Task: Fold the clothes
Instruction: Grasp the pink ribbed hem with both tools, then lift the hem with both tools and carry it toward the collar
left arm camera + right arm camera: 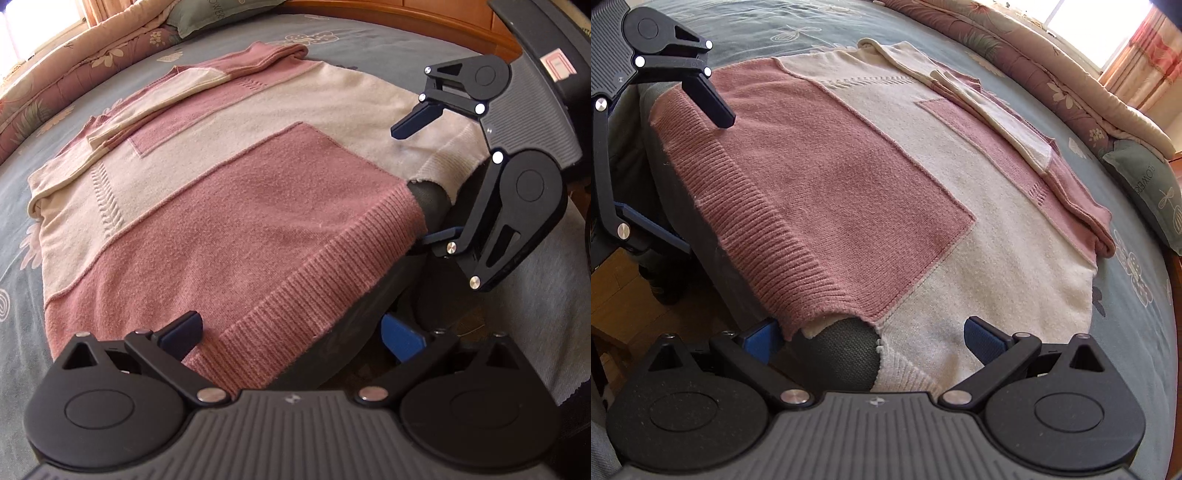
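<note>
A pink and cream knitted sweater (258,221) (849,184) lies flat on the bed, its sleeves folded in across the far part. Its ribbed hem hangs over the near bed edge. My left gripper (291,332) (681,166) is open at the pink corner of the hem, one finger on top of the knit and the other past the edge. My right gripper (428,179) (873,332) is open at the cream corner of the hem, its fingers on either side of the edge. Neither holds cloth.
A blue-grey flowered bedsheet (369,40) (1145,332) surrounds the sweater. A rolled quilt (74,62) (1034,55) and a green pillow (207,14) (1145,184) lie at the far side. A dark grey rounded shape (842,354) sits under the hem. Wooden floor (635,295) lies below.
</note>
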`<state>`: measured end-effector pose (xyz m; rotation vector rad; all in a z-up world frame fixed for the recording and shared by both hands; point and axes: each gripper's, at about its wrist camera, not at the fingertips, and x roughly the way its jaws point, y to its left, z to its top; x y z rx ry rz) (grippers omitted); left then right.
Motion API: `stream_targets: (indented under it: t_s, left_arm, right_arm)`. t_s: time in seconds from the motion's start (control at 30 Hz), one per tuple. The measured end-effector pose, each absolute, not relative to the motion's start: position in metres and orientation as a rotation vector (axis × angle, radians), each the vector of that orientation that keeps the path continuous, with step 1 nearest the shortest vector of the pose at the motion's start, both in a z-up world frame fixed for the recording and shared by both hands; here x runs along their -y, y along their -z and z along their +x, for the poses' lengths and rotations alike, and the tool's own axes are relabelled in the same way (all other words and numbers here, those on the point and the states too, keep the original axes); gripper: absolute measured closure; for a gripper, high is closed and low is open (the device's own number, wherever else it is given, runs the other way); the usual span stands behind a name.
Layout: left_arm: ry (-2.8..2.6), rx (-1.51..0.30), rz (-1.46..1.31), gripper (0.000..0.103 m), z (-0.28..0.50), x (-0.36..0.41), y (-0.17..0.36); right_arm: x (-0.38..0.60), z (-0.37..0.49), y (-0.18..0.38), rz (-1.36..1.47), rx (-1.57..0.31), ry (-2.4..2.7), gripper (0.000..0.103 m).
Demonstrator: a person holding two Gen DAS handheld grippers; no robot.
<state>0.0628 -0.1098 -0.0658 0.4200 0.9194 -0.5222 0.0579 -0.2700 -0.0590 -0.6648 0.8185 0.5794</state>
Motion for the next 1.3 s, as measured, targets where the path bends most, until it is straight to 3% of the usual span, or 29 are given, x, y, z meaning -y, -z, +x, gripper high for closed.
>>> stream_targets:
  t_s: [0.5,0.83,1.3]
  left_arm:
    - [0.495,-0.803,0.482,0.001,0.079,0.132,0.058]
    - [0.453,-0.746,0.451,0.001,0.088,0.123,0.043]
    - [0.375,-0.671,0.608,0.001,0.081,0.133,0.062]
  right_arm:
    - [0.291,0.070,0.031,-0.451,-0.750,-0.526,0.000]
    - [0.270,0.065,0.044,-0.592,-0.701,-0.523,0.000]
    - [0.263,0.051,0.030,-0.651,-0.447,-0.435,0.000]
